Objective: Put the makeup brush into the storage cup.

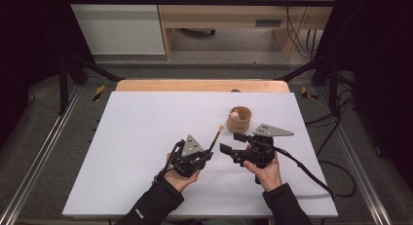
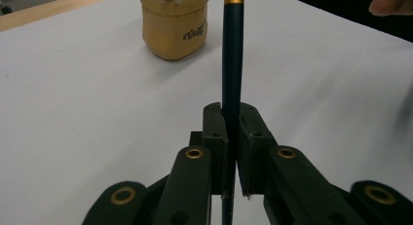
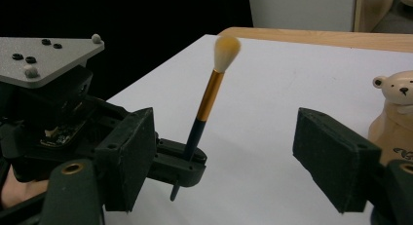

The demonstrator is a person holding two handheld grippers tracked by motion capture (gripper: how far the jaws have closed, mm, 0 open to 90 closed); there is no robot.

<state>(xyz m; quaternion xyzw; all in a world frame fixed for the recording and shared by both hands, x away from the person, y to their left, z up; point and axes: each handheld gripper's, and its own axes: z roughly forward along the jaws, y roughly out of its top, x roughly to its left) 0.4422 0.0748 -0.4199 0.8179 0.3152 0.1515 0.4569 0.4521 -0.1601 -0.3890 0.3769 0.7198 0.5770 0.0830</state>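
brush [image 3: 210, 96]: clamped by its dark handle in left gripper [image 2: 231, 137], long axis tilted up towards the cup [image 1: 239, 119] near the table's [image 1: 146, 113] far right edge; right gripper [image 3: 224, 157], beside it, open and empty.

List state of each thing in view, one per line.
Left gripper: shut on the brush handle.
Dark-handled makeup brush with gold ferrule: held, tilted, bristles up.
Right gripper: open, nothing between the pads.
Round wooden holder with bear figure: upright on the white table.
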